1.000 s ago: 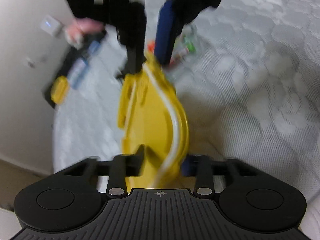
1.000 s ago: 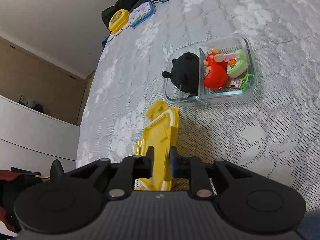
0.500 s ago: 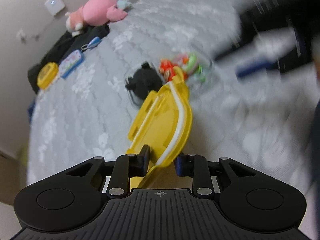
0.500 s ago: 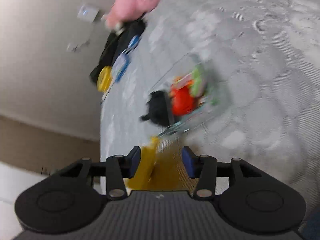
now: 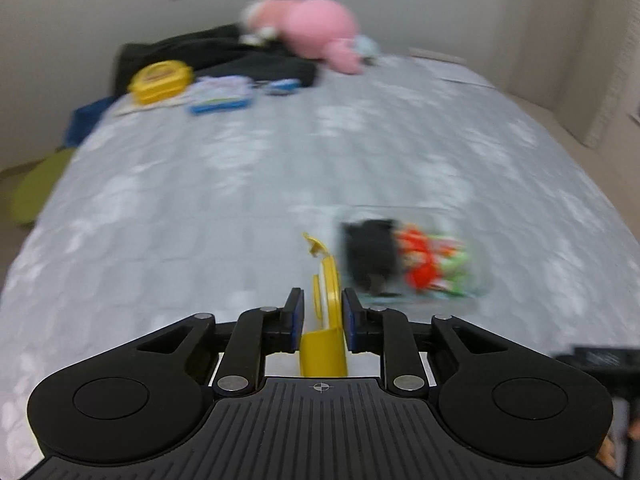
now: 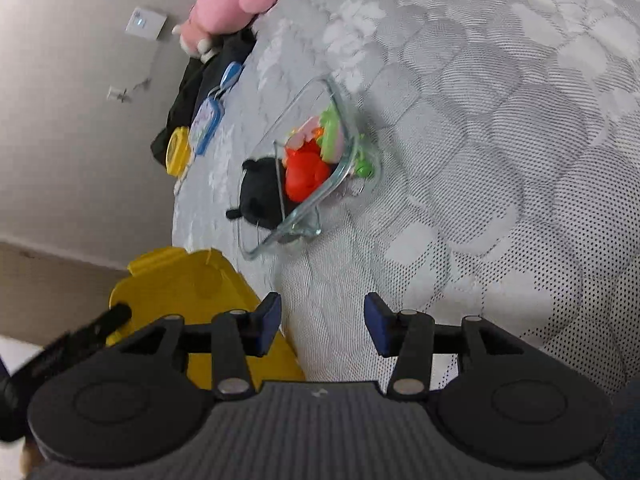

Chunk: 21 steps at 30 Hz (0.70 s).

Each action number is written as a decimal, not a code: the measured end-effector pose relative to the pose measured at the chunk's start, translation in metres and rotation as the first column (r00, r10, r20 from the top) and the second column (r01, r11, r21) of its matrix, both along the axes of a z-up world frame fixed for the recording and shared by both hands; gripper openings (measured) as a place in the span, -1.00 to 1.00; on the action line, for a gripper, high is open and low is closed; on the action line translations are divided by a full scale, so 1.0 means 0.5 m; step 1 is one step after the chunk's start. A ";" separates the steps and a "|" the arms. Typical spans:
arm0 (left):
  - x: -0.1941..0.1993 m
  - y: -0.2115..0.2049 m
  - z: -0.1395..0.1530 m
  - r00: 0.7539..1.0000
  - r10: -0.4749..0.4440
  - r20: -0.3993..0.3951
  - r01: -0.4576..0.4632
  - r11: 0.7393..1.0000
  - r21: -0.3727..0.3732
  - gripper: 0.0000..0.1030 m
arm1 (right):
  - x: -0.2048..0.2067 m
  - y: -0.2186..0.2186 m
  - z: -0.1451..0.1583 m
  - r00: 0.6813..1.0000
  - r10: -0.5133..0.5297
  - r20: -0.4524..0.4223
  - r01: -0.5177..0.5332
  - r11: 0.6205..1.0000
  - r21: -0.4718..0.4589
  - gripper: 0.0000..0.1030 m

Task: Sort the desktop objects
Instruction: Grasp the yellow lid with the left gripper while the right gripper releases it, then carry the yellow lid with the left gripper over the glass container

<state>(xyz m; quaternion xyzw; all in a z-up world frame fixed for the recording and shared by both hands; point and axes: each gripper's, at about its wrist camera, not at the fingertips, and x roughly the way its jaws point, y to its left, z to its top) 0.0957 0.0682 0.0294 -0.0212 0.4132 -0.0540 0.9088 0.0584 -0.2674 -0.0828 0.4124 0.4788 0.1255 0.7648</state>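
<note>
Your left gripper (image 5: 322, 322) is closing on the yellow lid (image 5: 327, 312), held edge-on. Your right gripper (image 6: 322, 326) is opening, empty; glass container (image 6: 340, 168) ahead on the bed (image 6: 500, 120).

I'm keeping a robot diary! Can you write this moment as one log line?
left gripper: closing on yellow plastic lid | right gripper: opening, empty | clear glass divided container: toys inside

Background items at the far end of the grey quilted mattress (image 6: 480, 160).
A pink plush toy (image 5: 312, 32) lies on dark clothing (image 5: 224, 54) at the mattress's far edge; a white wall plate (image 6: 145, 23) is mounted beyond it.
</note>
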 end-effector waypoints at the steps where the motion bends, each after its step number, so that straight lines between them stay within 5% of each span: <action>1: 0.002 0.024 -0.004 0.999 0.034 -0.008 -0.034 0.999 -0.021 -0.53 | -0.001 0.007 0.002 1.000 0.013 0.000 -0.013 1.000 -0.001 0.17; 7: 0.008 0.153 -0.048 0.975 0.209 -0.079 -0.219 0.965 -0.145 -0.36 | -0.003 0.060 0.001 0.996 0.089 -0.019 -0.089 0.996 -0.010 0.18; 10: -0.003 0.209 -0.092 0.931 0.334 -0.147 -0.359 0.912 -0.198 -0.05 | -0.006 0.098 -0.010 0.990 0.131 -0.046 -0.131 0.991 0.017 0.18; 13: -0.029 0.248 -0.138 0.882 0.428 -0.196 -0.467 0.848 -0.250 0.06 | -0.013 0.139 -0.028 0.983 0.147 -0.111 -0.140 0.988 0.064 0.25; 21: -0.045 0.305 -0.213 0.847 0.429 -0.314 -0.523 0.780 -0.344 0.17 | -0.039 0.252 -0.080 0.937 0.140 -0.319 -0.087 0.981 0.175 0.32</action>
